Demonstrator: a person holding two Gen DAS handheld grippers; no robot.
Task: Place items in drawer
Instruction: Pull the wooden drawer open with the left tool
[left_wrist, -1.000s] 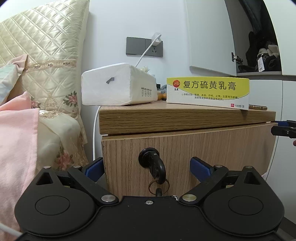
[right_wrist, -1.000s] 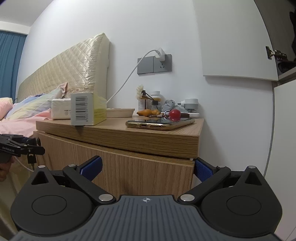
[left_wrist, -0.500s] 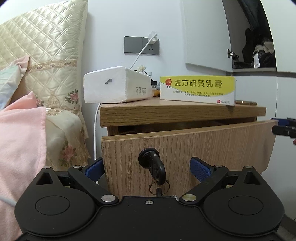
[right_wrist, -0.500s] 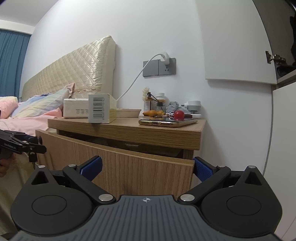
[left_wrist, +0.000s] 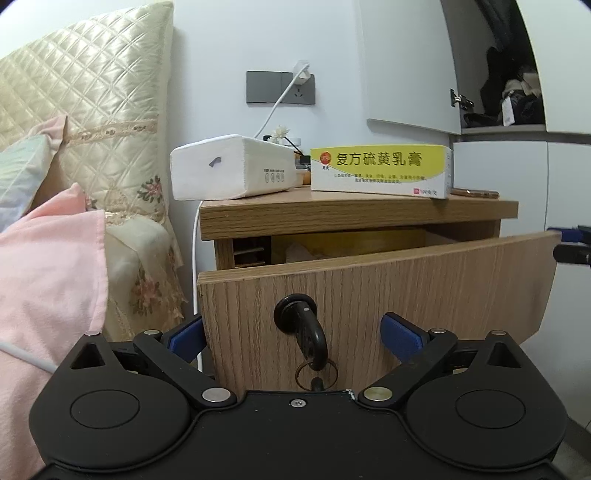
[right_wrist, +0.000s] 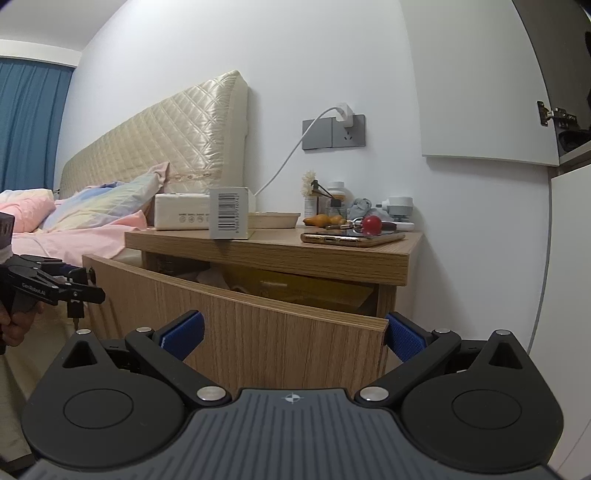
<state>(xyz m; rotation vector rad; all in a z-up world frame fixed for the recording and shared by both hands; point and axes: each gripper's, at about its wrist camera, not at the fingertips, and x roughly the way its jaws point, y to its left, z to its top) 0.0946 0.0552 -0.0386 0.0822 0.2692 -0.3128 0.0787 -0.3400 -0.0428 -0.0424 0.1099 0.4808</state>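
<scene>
Now the drawer (left_wrist: 369, 291) gapes; both grippers (left_wrist: 291, 332) (right_wrist: 291, 334) wide, empty. Box (left_wrist: 380, 170) looks light, stiff: pinch its long sides.

Wooden bedside table (left_wrist: 354, 210) sits right of the bed (left_wrist: 44, 258), against the wall. On top: white tissue pack (left_wrist: 229, 173) left, yellow-and-white medicine box (left_wrist: 380, 171) right, gold smartphone (right_wrist: 351, 238) beyond it. Wooden drawer (left_wrist: 369, 291) below stands pulled out, black key (left_wrist: 310, 332) in its front.
</scene>
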